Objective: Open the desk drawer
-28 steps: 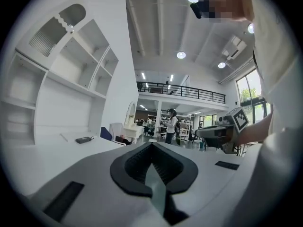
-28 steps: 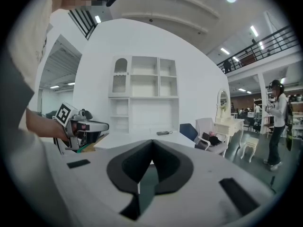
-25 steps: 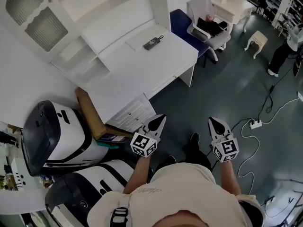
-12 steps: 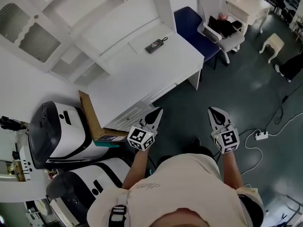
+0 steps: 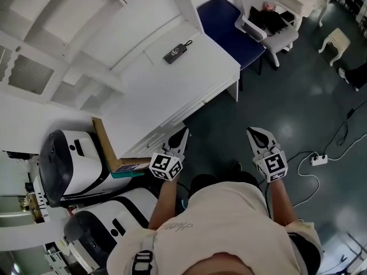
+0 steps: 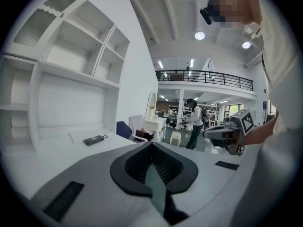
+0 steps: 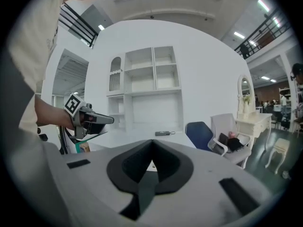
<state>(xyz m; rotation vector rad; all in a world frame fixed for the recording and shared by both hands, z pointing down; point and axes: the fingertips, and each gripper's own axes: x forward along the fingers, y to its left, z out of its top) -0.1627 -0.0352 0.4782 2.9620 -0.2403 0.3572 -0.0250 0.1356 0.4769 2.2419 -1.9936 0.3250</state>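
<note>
1. My left gripper [image 5: 181,136] has its jaws pressed together on nothing. My right gripper [image 5: 257,136] is closed and empty too.
2. Both point away from me. The left tip is just beside the near edge of the desk [image 5: 172,90]. The right one hangs over the floor [image 5: 275,107], well apart to the right.
3. A box [image 5: 106,145] leans at the desk's left end, just left of my left gripper, with two machines [image 5: 74,165] beyond it. A blue chair [image 5: 229,30] stands at the desk's far right end, and a power strip [image 5: 318,160] lies on the floor to the right.
4. The drawer [image 5: 192,110] sits under the desktop's near edge, flush as far as I can tell. Its front faces me, and its long axis follows that edge from near left to far right.
5. Only the head view shows the drawer front. The gripper views look across the desktop at the shelves [image 7: 151,79] and a dark gadget [image 6: 94,139]. The left gripper view adds a person [image 6: 195,126] standing far off.
</note>
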